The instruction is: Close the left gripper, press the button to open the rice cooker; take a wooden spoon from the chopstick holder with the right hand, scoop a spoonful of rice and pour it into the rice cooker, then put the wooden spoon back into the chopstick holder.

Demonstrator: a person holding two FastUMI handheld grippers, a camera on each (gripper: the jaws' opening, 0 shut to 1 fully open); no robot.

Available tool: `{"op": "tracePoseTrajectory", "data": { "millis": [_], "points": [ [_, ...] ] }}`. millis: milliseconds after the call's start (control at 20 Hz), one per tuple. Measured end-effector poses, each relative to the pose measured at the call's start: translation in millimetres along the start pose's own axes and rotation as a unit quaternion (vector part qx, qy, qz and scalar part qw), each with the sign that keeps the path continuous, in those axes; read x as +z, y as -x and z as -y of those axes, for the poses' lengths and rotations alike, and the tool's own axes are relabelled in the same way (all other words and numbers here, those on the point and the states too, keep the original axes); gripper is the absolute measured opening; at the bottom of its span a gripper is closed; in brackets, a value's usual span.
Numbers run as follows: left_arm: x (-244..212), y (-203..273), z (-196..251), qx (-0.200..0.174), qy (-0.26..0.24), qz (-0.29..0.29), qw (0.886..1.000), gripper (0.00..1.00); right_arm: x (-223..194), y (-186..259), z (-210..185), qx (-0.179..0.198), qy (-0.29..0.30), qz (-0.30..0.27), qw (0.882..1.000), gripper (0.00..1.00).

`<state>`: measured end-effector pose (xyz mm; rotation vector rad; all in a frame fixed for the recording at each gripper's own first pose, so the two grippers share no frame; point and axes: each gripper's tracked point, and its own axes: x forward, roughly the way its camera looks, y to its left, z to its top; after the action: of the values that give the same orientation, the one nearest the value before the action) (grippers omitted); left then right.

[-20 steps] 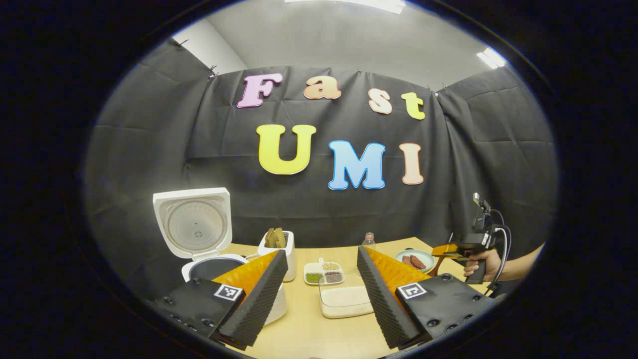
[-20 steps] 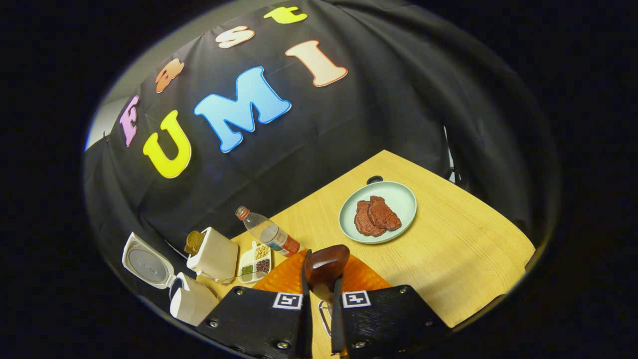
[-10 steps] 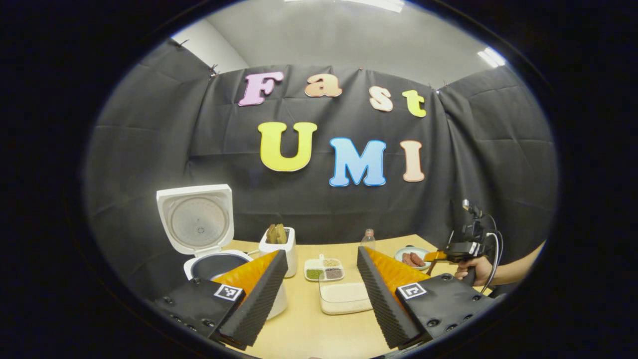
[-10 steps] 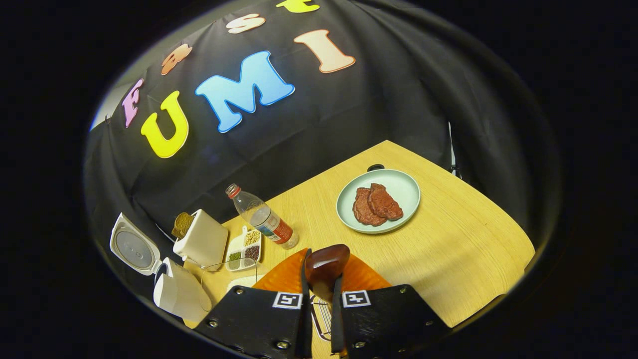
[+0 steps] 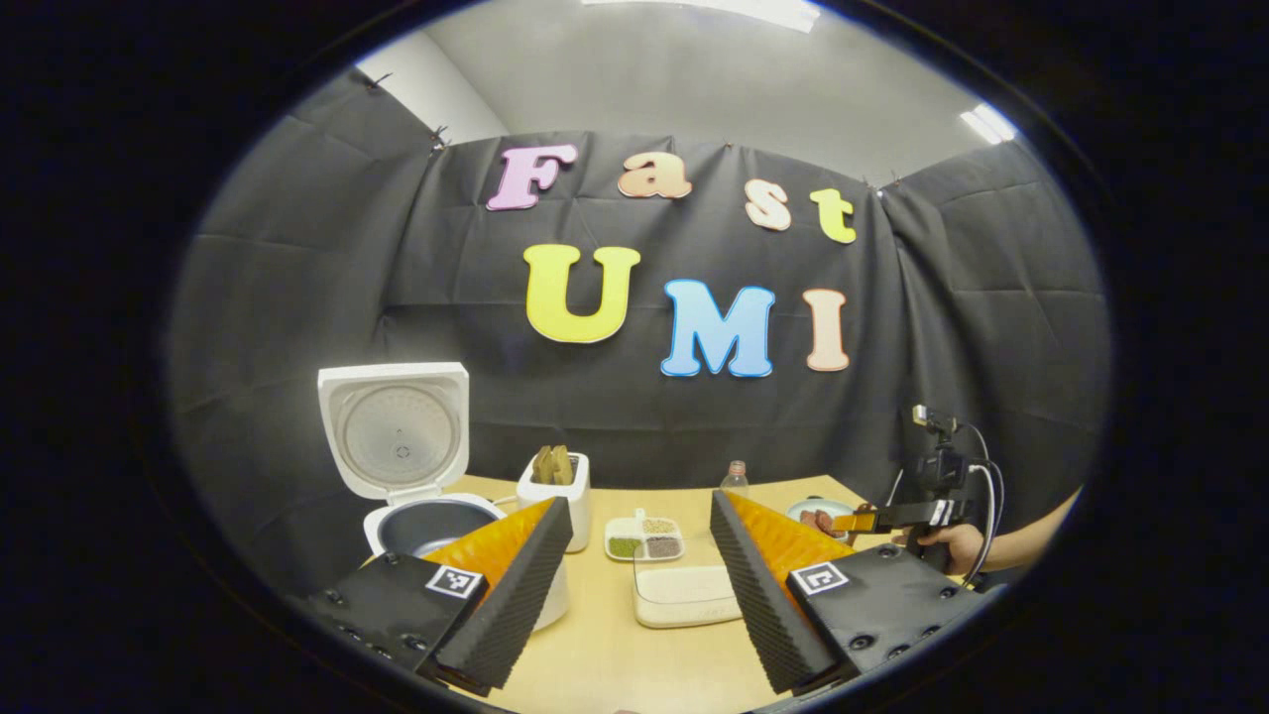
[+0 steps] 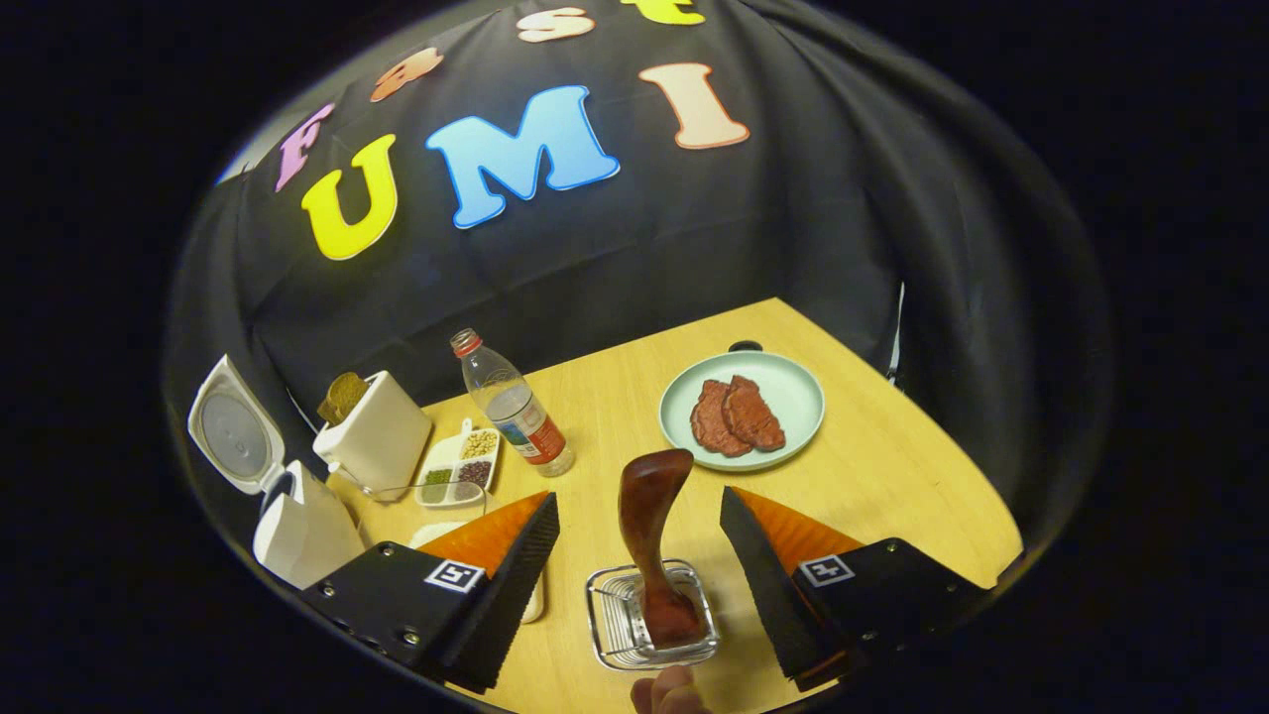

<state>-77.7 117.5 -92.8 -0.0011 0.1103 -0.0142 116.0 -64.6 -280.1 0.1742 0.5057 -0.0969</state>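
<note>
Tabletop (image 6: 892, 466): wooden spoon (image 6: 649, 535) upright in chopstick holder (image 6: 610, 620), between spread right gripper (image 6: 639, 575) fingers.

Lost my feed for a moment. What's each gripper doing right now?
Left gripper: open, holding nothing.
Right gripper: open, its fingers clear of the wooden spoon, which stands in the chopstick holder.

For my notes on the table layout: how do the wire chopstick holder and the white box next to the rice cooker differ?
The wire chopstick holder is see-through metal mesh and low; the white box is solid-walled and taller. The holder carries one wooden spoon, standing upright; the box holds brownish pieces I cannot identify. The holder stands between the fingers of the open right hand-held gripper. Both stand on the wooden table.
</note>
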Motion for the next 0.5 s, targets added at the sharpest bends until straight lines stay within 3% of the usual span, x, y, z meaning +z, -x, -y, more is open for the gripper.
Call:
{"op": "tracePoseTrajectory", "data": {
  "millis": [200, 250, 500],
  "points": [
    [7, -7, -2, -0.006, 0.003, 0.008, 1.0, 0.96, 43, 43, -1, -0.016, 0.011, 0.064, 0.998, 0.94],
    [9, -9, -2, -0.008, 0.003, 0.009, 1.0, 0.96, 53, 51, -3, -0.013, 0.01, 0.079, 0.997, 0.98],
    [11, -24, -5, -0.018, 0.013, 0.012, 1.0, 0.96, 111, 96, -24, 0.012, 0.011, 0.149, 0.989, 0.98]
  ]
}}
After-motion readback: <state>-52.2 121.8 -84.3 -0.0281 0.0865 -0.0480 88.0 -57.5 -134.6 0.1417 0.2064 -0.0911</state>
